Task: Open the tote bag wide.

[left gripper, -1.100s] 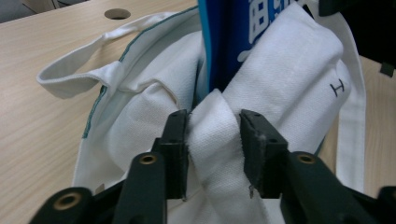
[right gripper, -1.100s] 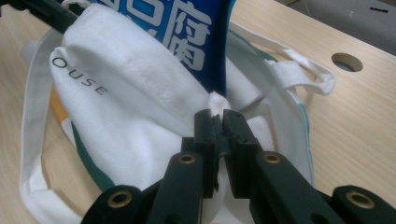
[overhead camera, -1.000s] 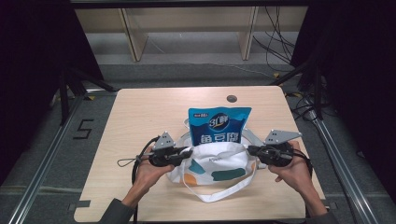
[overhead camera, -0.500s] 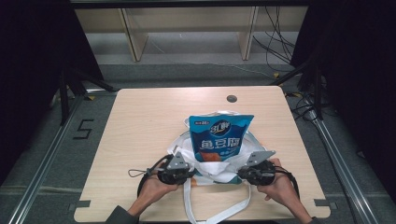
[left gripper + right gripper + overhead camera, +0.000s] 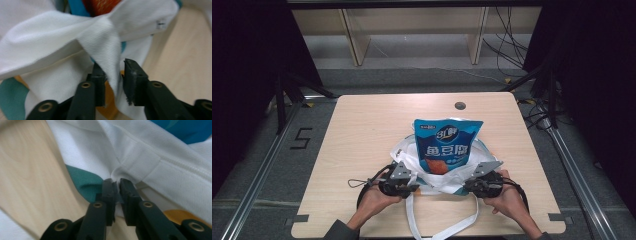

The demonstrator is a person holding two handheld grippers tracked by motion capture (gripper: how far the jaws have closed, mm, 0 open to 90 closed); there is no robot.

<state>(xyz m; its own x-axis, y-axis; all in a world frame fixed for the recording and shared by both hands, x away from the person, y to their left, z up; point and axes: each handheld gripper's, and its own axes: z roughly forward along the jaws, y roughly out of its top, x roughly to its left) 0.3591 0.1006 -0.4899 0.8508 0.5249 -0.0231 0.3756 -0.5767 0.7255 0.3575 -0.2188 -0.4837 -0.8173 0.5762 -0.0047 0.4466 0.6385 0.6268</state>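
Both claws now nearer surface's near edge than earlier; left claw (image 5: 113, 75) slightly apart around white bag (image 5: 432, 172) fabric; right claw (image 5: 116, 188) clamped on bag seam; blue snack pouch (image 5: 446, 150) upright inside.

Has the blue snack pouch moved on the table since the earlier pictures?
Yes. The blue snack pouch moved toward the person, farther from the dark hole at the table's far edge.
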